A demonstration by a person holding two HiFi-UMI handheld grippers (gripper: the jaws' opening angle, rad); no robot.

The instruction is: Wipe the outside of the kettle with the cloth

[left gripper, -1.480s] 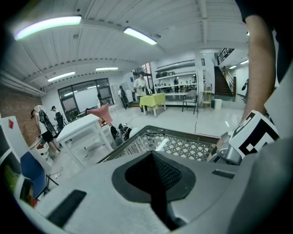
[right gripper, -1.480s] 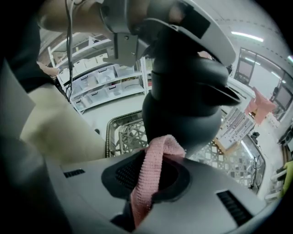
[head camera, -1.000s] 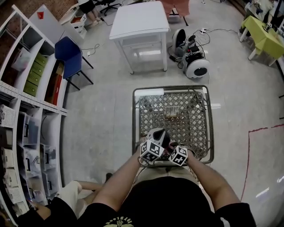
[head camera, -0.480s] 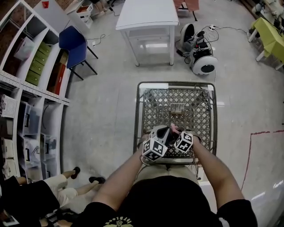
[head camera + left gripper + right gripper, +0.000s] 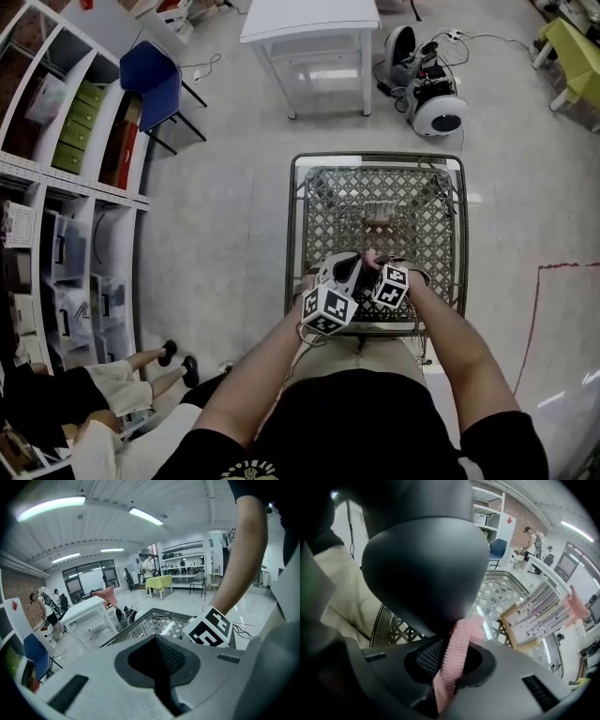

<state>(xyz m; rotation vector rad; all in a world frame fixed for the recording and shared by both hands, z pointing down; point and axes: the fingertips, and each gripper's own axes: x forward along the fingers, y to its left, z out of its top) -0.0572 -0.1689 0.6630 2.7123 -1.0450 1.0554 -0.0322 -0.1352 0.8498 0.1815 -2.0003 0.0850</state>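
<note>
Right gripper (image 5: 446,681) clamps a nubbly pink cloth (image 5: 459,644) beside the rounded dark kettle (image 5: 426,559), grey-white in head view; left gripper (image 5: 161,667) jaws meet empty

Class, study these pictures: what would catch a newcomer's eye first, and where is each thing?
The pink cloth stands out first, clamped in the right hand-held gripper just below the dark, rounded kettle. From the head view, a wire-mesh trolley fills the middle of the pale floor, with a white table beyond it.

1 kettle (image 5: 336,269), 1 cloth (image 5: 454,653), 1 wire cart (image 5: 375,157).
</note>
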